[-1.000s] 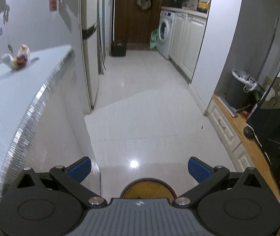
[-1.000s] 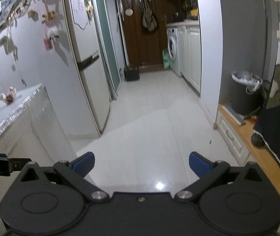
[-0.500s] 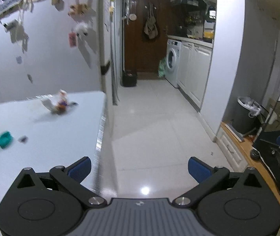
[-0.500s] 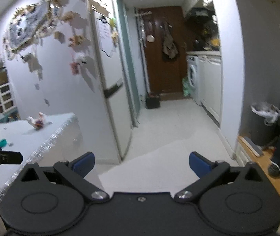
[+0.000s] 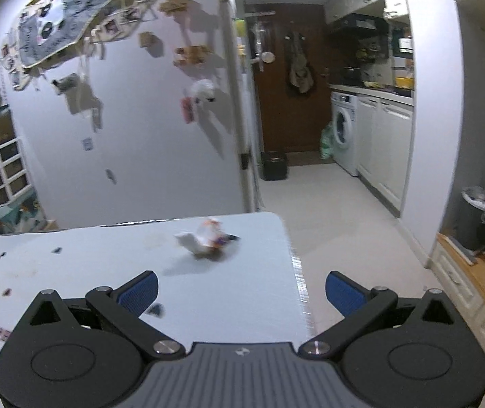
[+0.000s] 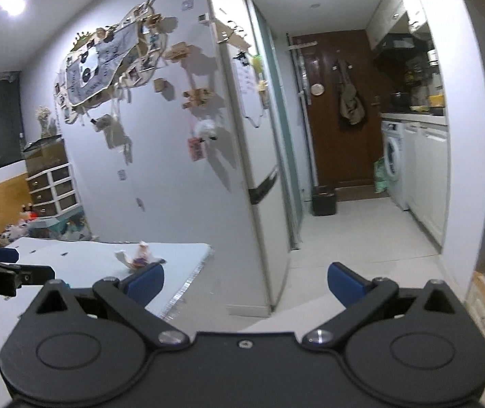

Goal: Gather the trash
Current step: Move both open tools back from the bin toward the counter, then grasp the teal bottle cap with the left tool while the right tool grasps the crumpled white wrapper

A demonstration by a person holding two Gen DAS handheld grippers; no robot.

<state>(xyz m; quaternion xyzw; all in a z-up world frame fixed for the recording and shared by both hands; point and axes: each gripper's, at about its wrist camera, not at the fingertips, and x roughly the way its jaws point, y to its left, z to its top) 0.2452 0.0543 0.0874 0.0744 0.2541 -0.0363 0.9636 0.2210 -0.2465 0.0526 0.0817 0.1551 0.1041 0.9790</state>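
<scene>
A crumpled white wrapper with orange and purple print (image 5: 206,242) lies near the far right corner of a pale table (image 5: 106,272). My left gripper (image 5: 241,293) hovers above the table's near right part, open and empty, the wrapper just ahead of it and slightly left. In the right wrist view the same wrapper (image 6: 137,255) sits on the table (image 6: 82,258) beyond the left fingertip. My right gripper (image 6: 245,280) is open and empty, held off the table's right edge over the floor. Small dark scraps (image 5: 155,310) dot the tabletop.
A lined grey bin (image 5: 477,217) stands by the right wall. The fridge (image 6: 249,170) rises behind the table's far end. A corridor of white floor (image 5: 327,210) runs to a brown door, with a washing machine (image 5: 344,132) and a black box (image 5: 274,170). The left gripper's finger (image 6: 7,273) shows at left.
Both grippers have risen and tilted up. The left one has swung left over the table, so the wrapper now lies close ahead. Jaws stay open.
</scene>
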